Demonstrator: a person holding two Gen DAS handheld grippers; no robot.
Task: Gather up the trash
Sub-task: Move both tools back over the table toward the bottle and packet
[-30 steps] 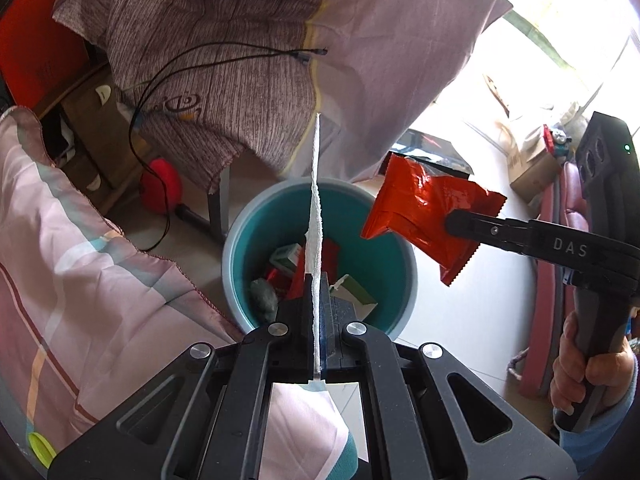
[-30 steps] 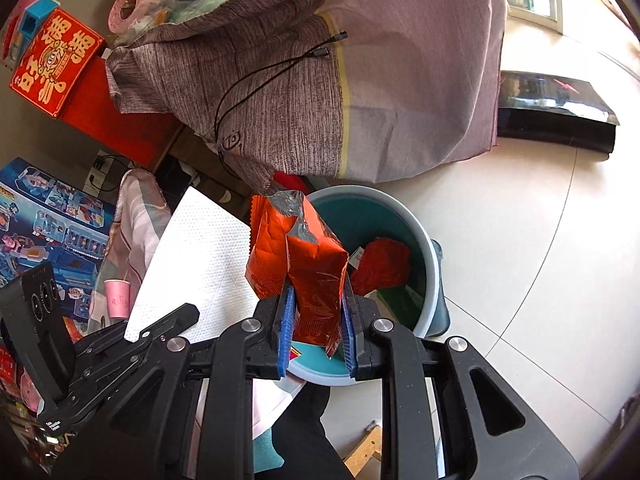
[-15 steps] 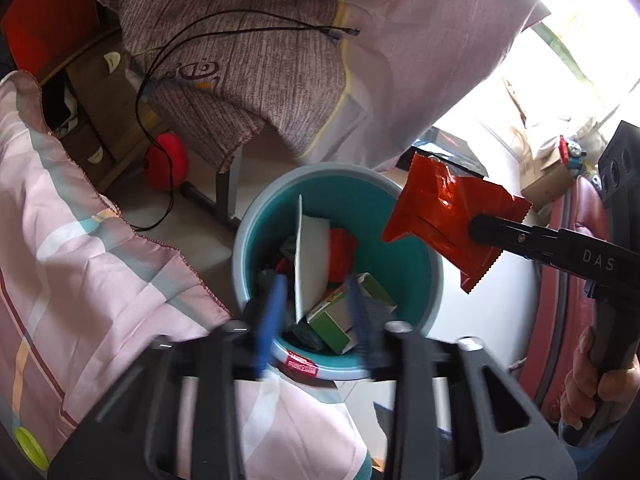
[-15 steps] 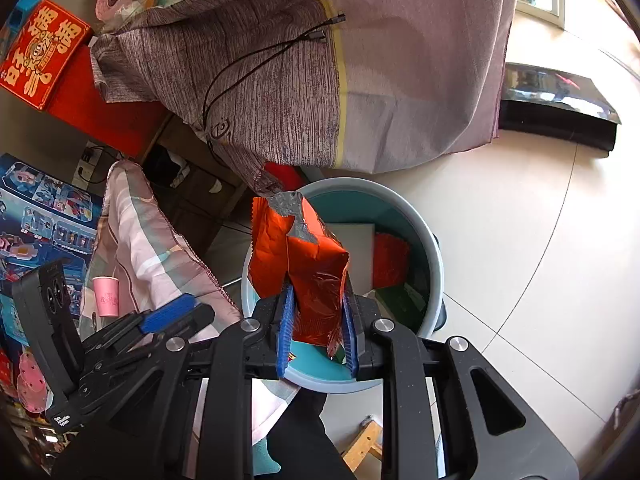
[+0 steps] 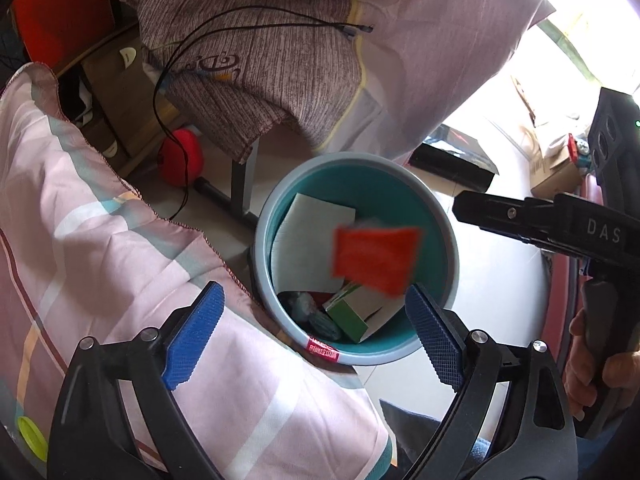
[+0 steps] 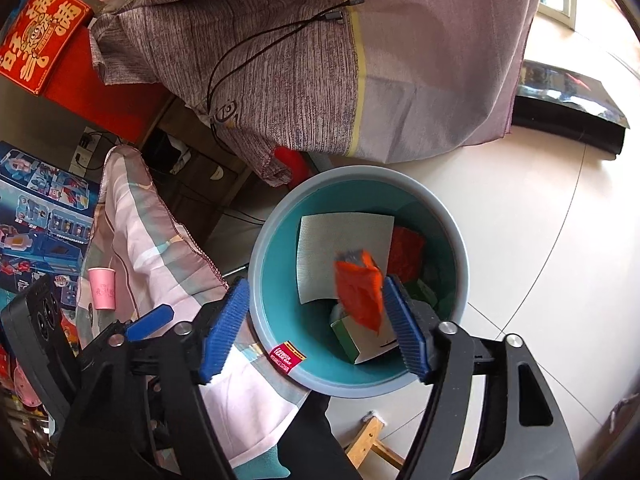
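Left gripper [image 5: 312,328]: blue ribbed pads spread wide, nothing between them, poised above the near rim of the bin. Right gripper [image 6: 316,328]: pads likewise spread wide and empty, above the same rim; from the left wrist view its black body enters from the right, gripped by a hand [image 5: 596,364].

Red wrapper [image 5: 376,260]: blurred, free of both grippers, over the bin's mouth, just beside the right gripper's right-hand pad in the right wrist view; whether it touches that pad cannot be told.

Bin [image 5: 448,216]: round, grey rim, teal inner wall, a red label on the near rim. It stands on a pale tiled floor [image 6: 520,240].

Contents of the bin:
- White paper sheet [image 5: 304,232], leaning against the far-left inner wall.
- Green-and-white carton [image 5: 352,312], at the near side, tilted.
- Further red item [image 6: 408,248], at the far right, beside the sheet.
- Dark crumpled scraps at the near left, too small to identify.

Pink striped cloth [image 5: 100,240]: left of the bin, its edge lying against the rim.

Pink paper cup [image 6: 103,288]: upright, at the left beyond the cloth.

Grey-purple cloth [image 5: 280,60]: hanging beyond the bin, with a black cable [image 5: 248,20] draped across it.

Black flat object [image 6: 568,112]: on the floor, far right.
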